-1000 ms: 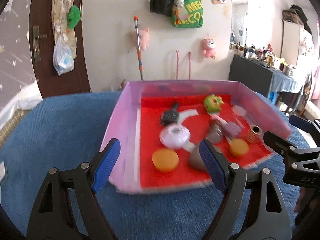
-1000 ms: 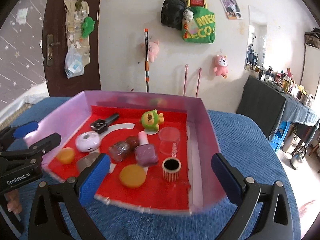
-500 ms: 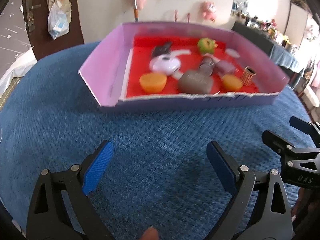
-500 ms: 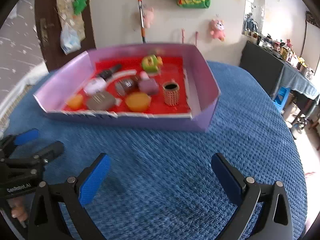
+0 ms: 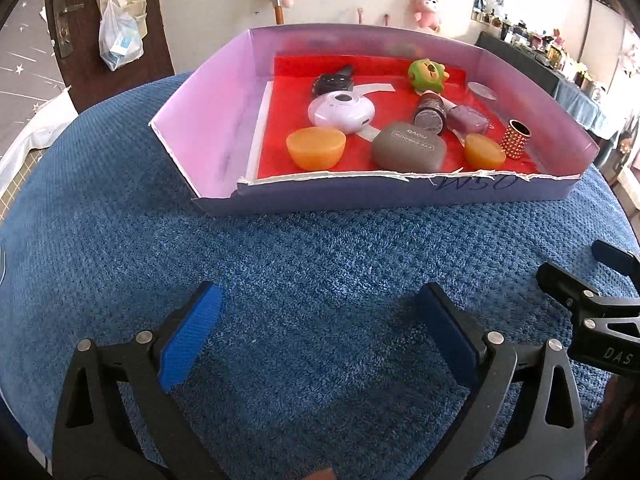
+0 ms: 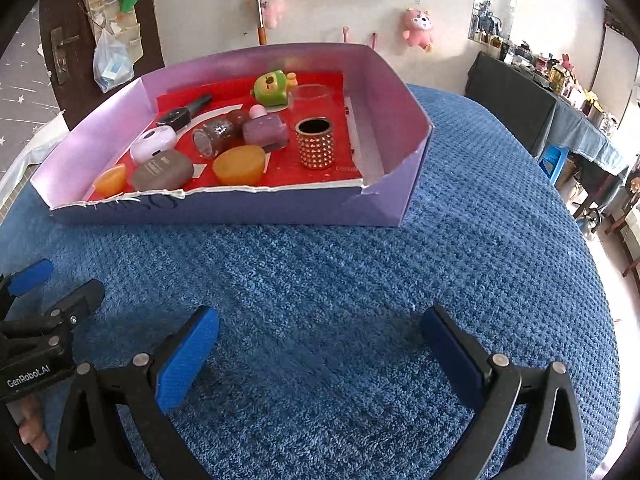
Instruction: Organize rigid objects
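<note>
Near the bottom of each wrist view, the left tongs have just been opening and stand wide with nothing between the pads; the right tongs also gape wide and empty. Both hover over the blue-covered bench, side by side. Ahead, in the upper middle of both frames, sits the purple tray, its long side lying across the view. Inside lie the grey case, orange pucks and studded gold cup. The case sits nearer the left tongs, the cup nearer the right.
</note>
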A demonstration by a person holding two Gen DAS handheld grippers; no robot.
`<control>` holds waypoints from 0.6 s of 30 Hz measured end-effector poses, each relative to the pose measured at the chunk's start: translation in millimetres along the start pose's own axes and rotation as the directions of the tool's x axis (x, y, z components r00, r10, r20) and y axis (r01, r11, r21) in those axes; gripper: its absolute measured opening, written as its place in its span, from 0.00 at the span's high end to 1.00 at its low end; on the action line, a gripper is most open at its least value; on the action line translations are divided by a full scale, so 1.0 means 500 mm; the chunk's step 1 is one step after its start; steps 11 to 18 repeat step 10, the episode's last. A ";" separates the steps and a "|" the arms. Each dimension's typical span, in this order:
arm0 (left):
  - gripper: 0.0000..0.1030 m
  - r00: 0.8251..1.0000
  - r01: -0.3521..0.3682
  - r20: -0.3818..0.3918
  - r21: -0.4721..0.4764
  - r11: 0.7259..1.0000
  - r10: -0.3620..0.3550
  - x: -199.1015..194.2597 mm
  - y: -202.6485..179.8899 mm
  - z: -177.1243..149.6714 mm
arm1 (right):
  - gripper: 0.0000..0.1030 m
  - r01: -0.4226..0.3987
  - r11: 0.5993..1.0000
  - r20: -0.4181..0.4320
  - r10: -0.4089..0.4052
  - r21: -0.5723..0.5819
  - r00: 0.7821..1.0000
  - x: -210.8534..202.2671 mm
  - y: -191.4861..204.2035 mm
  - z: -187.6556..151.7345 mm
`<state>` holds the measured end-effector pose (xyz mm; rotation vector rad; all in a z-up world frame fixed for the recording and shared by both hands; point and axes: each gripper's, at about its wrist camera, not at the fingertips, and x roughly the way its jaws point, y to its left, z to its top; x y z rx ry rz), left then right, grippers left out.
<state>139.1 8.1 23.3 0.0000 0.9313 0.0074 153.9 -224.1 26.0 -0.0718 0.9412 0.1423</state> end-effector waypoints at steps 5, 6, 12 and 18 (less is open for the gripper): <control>0.02 1.000 0.001 -0.001 -0.001 1.000 -0.001 0.004 0.001 0.006 | 0.00 0.003 1.000 -0.003 -0.003 -0.003 1.000 0.003 0.001 0.005; 0.02 1.000 0.001 -0.001 -0.001 1.000 -0.001 0.004 0.001 0.006 | 0.00 0.004 1.000 -0.003 -0.004 -0.003 1.000 0.003 0.002 0.006; 0.02 1.000 0.001 -0.001 -0.002 1.000 -0.001 0.004 0.001 0.006 | 0.00 0.003 1.000 -0.003 -0.003 -0.003 1.000 0.003 0.002 0.005; 0.02 1.000 0.001 -0.001 -0.002 1.000 -0.001 0.004 0.001 0.006 | 0.00 0.003 1.000 -0.003 -0.003 -0.003 1.000 0.003 0.002 0.005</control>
